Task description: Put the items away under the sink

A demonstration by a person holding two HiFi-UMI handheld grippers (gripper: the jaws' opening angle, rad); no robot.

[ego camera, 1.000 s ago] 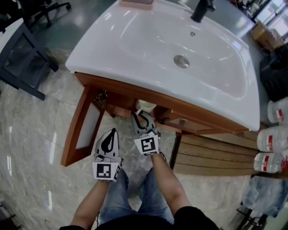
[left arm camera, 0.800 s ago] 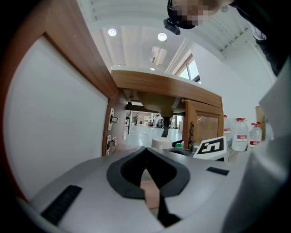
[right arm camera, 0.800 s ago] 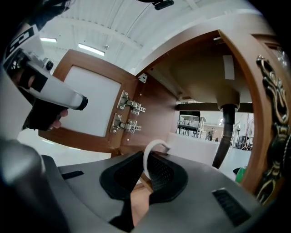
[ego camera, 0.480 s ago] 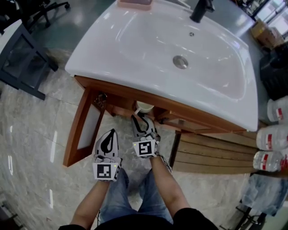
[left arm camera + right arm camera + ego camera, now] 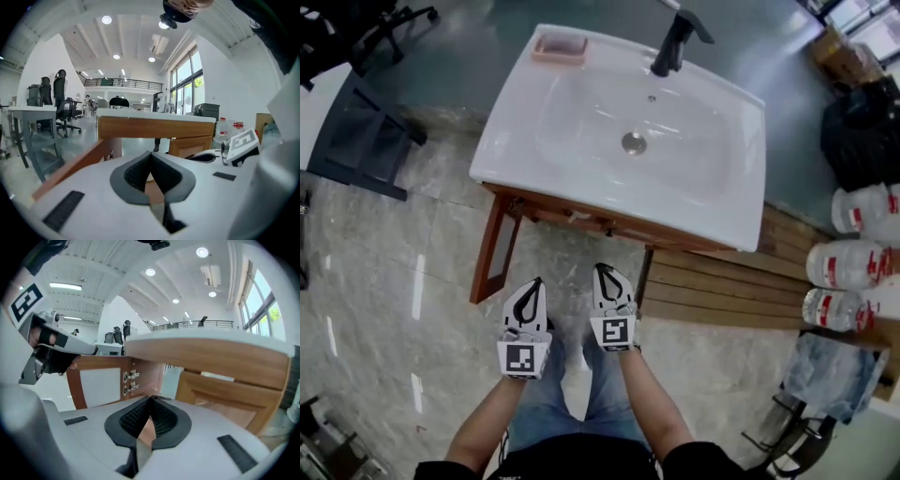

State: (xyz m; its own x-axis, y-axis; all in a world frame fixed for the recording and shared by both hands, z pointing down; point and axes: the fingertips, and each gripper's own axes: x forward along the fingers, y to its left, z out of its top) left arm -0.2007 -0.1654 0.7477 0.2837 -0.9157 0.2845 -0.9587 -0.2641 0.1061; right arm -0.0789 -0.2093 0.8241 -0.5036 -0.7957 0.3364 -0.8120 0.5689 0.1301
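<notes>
Polished floor (image 5: 394, 281): left gripper (image 5: 535, 283) and right gripper (image 5: 602, 269) are held with jaws shut, empty, the right's just closed; a pink dish (image 5: 560, 47), perhaps for soap, is caught by the head view alone.

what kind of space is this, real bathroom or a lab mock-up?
Probably a mock-up in an open office or lab hall: the sink vanity stands free on a tiled floor, with office chairs and big water jugs nearby.
</notes>
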